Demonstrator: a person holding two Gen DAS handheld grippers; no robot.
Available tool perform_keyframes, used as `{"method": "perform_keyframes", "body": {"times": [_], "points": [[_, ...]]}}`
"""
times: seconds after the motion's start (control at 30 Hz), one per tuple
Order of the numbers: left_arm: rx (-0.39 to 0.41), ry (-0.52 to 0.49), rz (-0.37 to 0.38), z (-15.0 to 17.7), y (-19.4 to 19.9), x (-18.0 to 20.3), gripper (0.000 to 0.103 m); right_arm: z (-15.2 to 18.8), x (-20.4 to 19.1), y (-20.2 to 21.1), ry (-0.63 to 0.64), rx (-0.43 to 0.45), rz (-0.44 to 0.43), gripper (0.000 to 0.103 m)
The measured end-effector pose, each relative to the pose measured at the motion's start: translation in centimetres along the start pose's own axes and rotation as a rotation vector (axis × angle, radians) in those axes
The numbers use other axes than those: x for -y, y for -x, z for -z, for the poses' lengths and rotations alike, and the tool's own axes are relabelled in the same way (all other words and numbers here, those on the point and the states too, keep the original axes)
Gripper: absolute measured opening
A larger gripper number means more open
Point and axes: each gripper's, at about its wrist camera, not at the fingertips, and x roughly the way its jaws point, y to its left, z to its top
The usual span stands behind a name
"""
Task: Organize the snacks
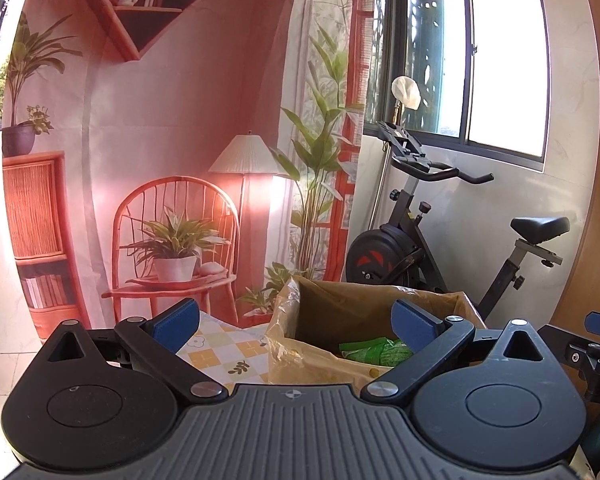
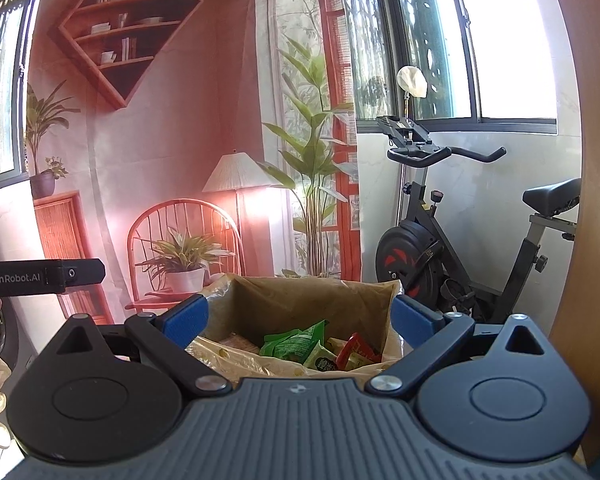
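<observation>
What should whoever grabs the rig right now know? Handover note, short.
Left tongs: open, nothing between them, facing the box.
Right tongs: open, empty, also facing the box.
Cardboard box, lined with a plastic bag, stands on the checked tablecloth.
Done: green snack packets and a red packet lie inside the box.
Left: no loose snacks in either view; look round the table before closing up.

Bright daylight from blown-out windows (image 1: 504, 60), pink glare on backdrop (image 2: 256, 200), fisheye-curved edges, sharp focus

one lined box (image 2: 300, 300), several snack packets (image 2: 292, 344), one exercise bike (image 2: 440, 256), two hand-held grippers (image 2: 300, 320)
</observation>
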Motion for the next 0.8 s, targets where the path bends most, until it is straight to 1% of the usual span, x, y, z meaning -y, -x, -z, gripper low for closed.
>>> {"method": "perform_keyframes", "body": {"times": [0.13, 0.3, 0.57, 0.8], "points": [[-0.011, -0.003, -0.009, 0.05, -0.08, 0.03, 0.103, -0.03, -0.01, -0.08, 0.001, -0.001, -0.002, 0.099], [-0.015, -0.019, -0.039, -0.05, -0.08, 0.22, 0.103, -0.04, 0.0, -0.12, 0.001, -0.003, -0.002, 0.099], [-0.006, -0.036, -0.049, -0.22, 0.14, 0.48, 0.103, 0.1, 0.06, -0.28, 0.0, -0.007, -0.002, 0.099], [-0.014, -0.037, -0.037, -0.16, 0.07, 0.39, 0.103, 0.26, 0.11, -0.5, -0.003, -0.011, -0.001, 0.099]]}}
